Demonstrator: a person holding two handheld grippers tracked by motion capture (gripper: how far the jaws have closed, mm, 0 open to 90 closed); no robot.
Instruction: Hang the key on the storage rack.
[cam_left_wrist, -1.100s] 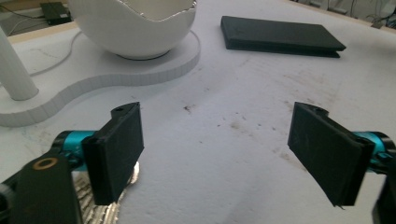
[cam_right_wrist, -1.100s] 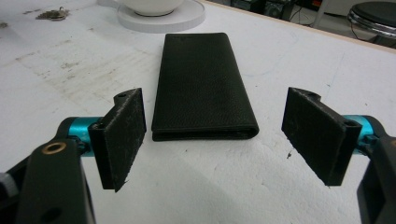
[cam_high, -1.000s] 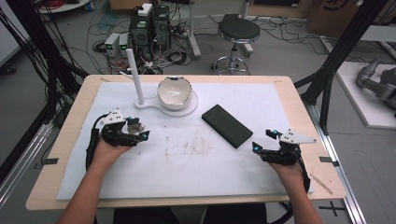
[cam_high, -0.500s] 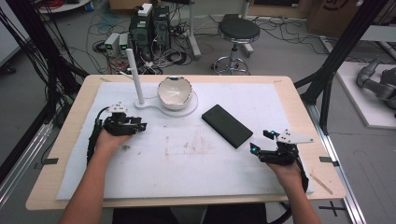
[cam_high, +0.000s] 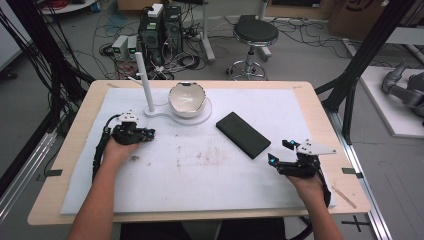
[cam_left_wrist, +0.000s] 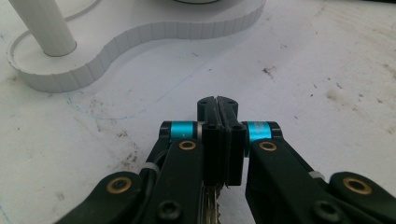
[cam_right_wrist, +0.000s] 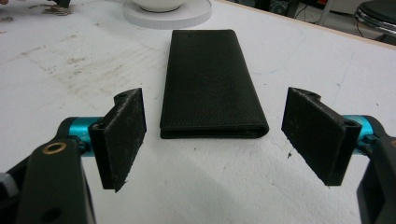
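A black leather wallet (cam_high: 243, 134) lies flat on the white mat, right of centre. My right gripper (cam_high: 278, 152) rests just short of the wallet's near end, open. In the right gripper view the wallet (cam_right_wrist: 210, 79) lies ahead of the spread pads (cam_right_wrist: 123, 135), untouched. My left gripper (cam_high: 150, 134) sits at the left, close to the white stand base (cam_high: 162, 114). In the left gripper view its jaws are shut (cam_left_wrist: 217, 103), and a thin silvery piece that looks like a key (cam_left_wrist: 213, 205) hangs beneath them.
A white post (cam_high: 144, 80) rises from the stand base, and a white bowl (cam_high: 186, 98) sits on the base's round end. The post (cam_left_wrist: 44, 25) stands ahead and left of the left jaws. Stains mark the mat (cam_high: 200, 155). A stool and computers stand beyond the table.
My left gripper has moved a little forward, toward the white stand. The right gripper has hardly shifted and stays open. The wallet lies where it was.
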